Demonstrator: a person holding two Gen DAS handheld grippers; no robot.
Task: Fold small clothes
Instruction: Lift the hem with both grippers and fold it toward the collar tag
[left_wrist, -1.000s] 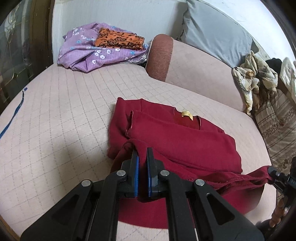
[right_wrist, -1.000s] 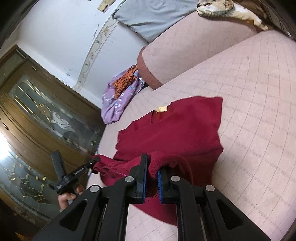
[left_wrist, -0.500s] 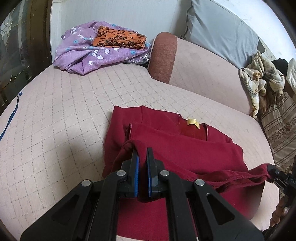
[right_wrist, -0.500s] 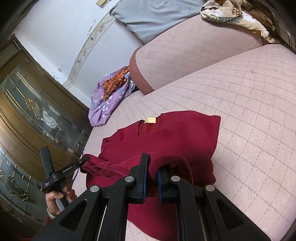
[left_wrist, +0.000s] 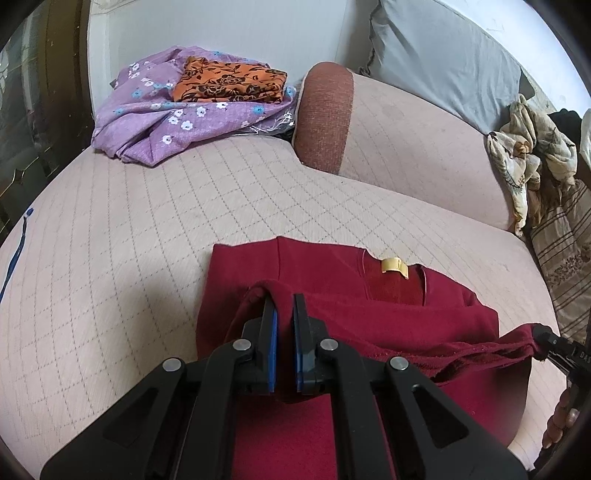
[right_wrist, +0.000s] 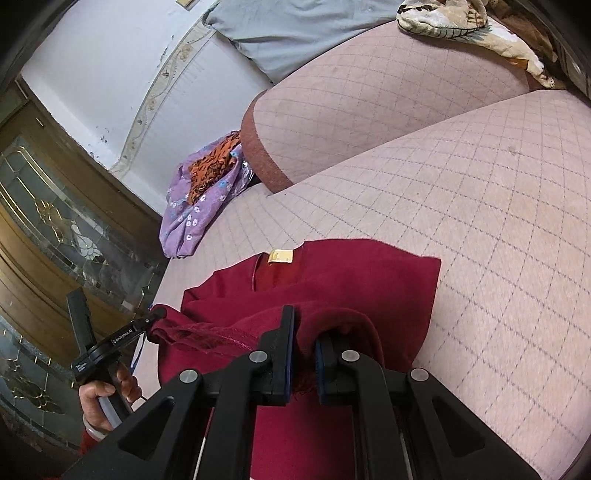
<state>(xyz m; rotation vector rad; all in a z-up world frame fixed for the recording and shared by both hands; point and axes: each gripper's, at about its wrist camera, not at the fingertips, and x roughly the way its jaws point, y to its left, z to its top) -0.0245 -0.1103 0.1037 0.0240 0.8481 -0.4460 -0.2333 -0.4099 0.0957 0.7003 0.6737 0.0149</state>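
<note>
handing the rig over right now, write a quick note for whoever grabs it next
Left gripper: jaws shut on the lower edge of the red garment, at its left corner.
Right gripper: jaws shut on the same edge, at the right corner.
The garment lies on the quilted sofa seat, neck label up, the raised edge stretched between the grippers above the flat upper part.
Done: the sides look folded in; the bottom-to-top fold is under way.
Left: lay the held edge up near the neckline, release, smooth. A folded orange cloth sits on purple floral fabric at the back, probably the finished pile.
</note>
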